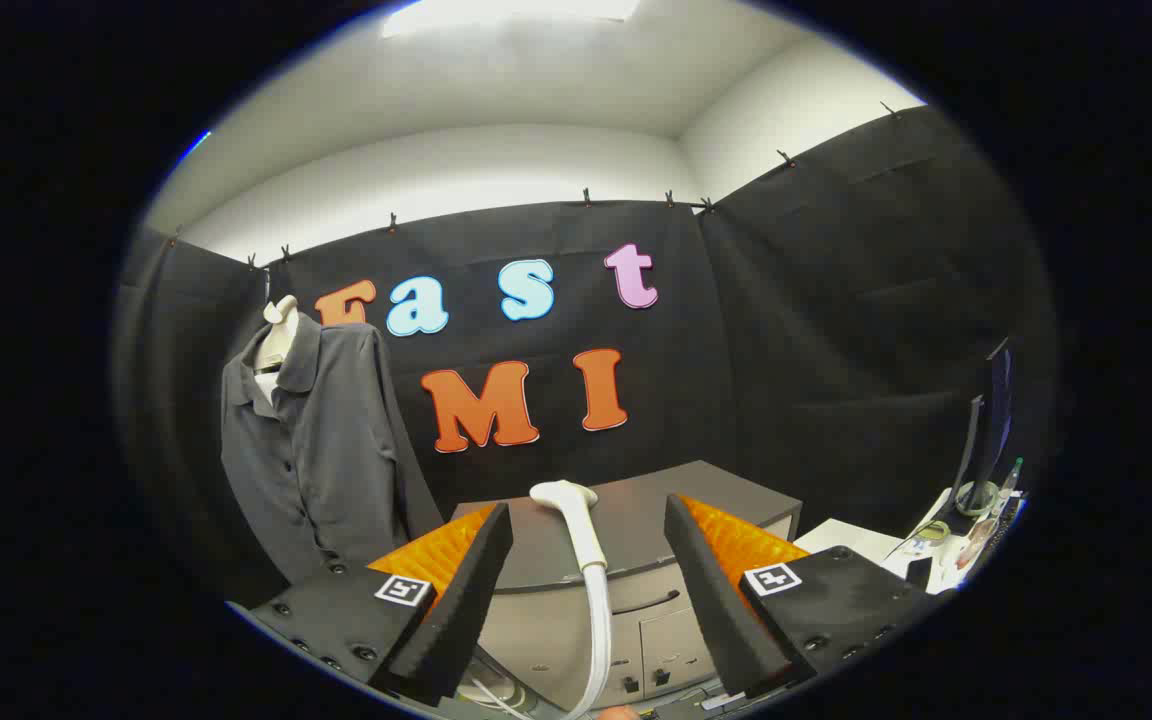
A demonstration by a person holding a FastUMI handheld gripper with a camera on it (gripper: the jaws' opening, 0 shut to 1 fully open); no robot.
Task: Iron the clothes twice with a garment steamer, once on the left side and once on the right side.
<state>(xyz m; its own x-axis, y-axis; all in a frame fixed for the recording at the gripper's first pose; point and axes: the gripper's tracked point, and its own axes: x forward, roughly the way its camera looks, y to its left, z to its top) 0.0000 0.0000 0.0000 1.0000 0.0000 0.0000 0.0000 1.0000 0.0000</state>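
- Gripper [586, 580] nearest, fingers [466, 600] spread wide apart, gripping nothing.
- Steamer [581, 530] stands upright between the fingers, clear gap on both sides, touching neither; its head tilts left at the top, and its white hose [596, 640] drops down toward the camera.
- Steamer sits in front of a grey cabinet [636, 560]; cabinet top bare, front edge runs across behind the fingers.
- Grey shirt [311, 440] hangs on a pale mannequin [279, 330], beyond the left finger, well apart from steamer; buttoned, collar open, against the black wall.
- Open air between shirt and steamer.
- Cluttered white desk [866, 545] with monitor [986, 430] beyond the right finger.
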